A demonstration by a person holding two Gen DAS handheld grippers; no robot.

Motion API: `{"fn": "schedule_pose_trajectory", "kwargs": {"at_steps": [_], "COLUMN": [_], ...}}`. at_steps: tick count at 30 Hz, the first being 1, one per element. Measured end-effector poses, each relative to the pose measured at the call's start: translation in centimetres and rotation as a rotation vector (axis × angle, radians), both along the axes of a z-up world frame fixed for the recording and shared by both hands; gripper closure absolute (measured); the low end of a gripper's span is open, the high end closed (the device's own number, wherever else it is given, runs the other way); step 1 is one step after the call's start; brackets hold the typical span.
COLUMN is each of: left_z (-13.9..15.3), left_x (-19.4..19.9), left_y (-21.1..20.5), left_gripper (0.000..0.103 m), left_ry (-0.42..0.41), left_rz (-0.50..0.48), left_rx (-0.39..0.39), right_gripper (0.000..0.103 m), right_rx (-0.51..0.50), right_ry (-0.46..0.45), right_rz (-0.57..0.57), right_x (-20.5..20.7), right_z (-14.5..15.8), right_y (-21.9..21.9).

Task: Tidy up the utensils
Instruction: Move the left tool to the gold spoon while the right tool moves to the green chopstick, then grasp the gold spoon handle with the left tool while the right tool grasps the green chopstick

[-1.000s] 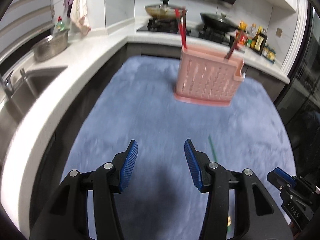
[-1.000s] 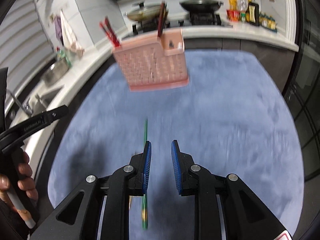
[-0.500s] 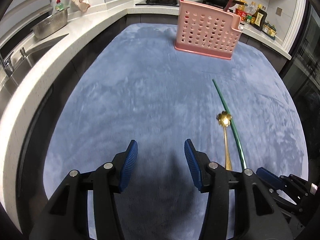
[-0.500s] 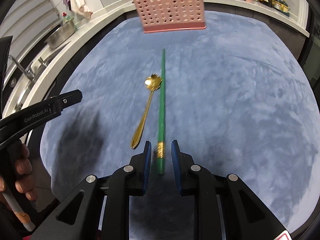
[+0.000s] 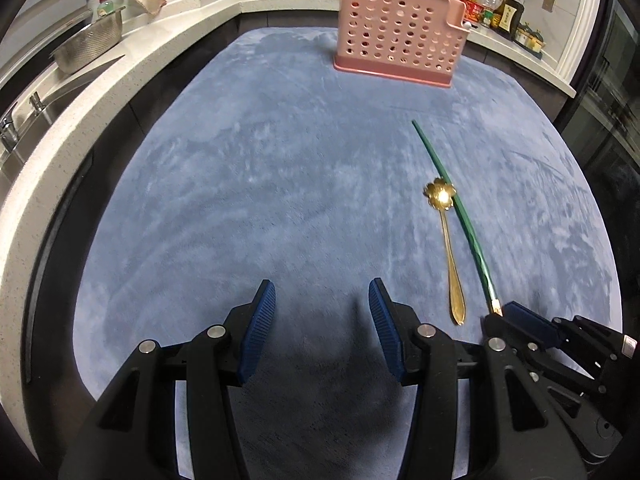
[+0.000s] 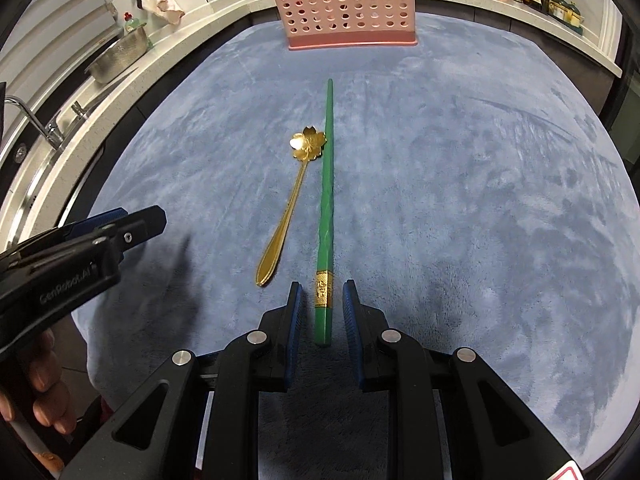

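A green chopstick (image 6: 326,184) with a gold band lies on the blue mat (image 6: 460,200), pointing toward the pink perforated utensil holder (image 6: 344,4) at the far edge. A gold flower-bowl spoon (image 6: 292,196) lies just left of it. My right gripper (image 6: 321,300) is open, its jaws on either side of the chopstick's near end, not touching it. My left gripper (image 5: 322,304) is open and empty over bare mat, left of the spoon (image 5: 446,240) and chopstick (image 5: 460,212). The holder (image 5: 398,44) has red chopsticks in it.
A white counter (image 5: 80,96) curves along the left with a sink and a metal colander (image 5: 90,42). A stove with pans stands behind the holder. Sauce bottles (image 5: 504,16) stand at the back right.
Both grippers have come down and closer to the mat. The right gripper's jaws have moved forward around the chopstick's near end. The holder now looks nearer the top of both views.
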State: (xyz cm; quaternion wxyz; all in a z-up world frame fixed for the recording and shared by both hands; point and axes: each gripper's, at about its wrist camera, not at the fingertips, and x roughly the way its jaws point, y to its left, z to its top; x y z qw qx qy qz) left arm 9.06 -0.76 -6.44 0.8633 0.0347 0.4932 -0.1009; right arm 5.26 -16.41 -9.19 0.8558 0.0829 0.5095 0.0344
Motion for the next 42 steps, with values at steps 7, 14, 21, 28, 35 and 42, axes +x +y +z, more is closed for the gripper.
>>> {"fn": "schedule_pose_trajectory", "kwargs": {"at_steps": [7,14,21,28,35,42], "left_z": [-0.3,-0.5,-0.8,-1.3,-2.4,-2.9], "left_x": [-0.3,-0.7,-1.2,-1.4,-1.3,-1.1], "left_y": [-0.8,-1.9,-3.7,-5.9,-7.6,-7.3], "left_gripper": [0.047,0.04,0.029,0.027,0.044,0.066], "left_ry": [0.005,0.013,0.018,0.038,0.051,0.048], "left_rz": [-0.029,-0.066,-0.122,-0.169,-0.208,-0.198], "left_rx": [0.005,0.008,-0.014,-0.051,-0.018,-0.005], "right_gripper": [0.095,0.096,0.096,0.096,0.096,0.096], "right_rx": [-0.011,-0.017,-0.013,0.009,0.026,0.033], "right_ry": [0.002,-0.011,-0.031,-0.032,-0.026,-0.02], "right_rz": [-0.009,-0.034,-0.085,-0.123,-0.132,-0.132], "right_x": [0.0,-0.4,-1.1,-1.6,-1.9,-1.9], "right_z": [-0.3,0.1,0.9,1.1,0.8,0.6], "right_y": [-0.3,-1.1,-2.6,-3.9,-4.2,-4.3]}}
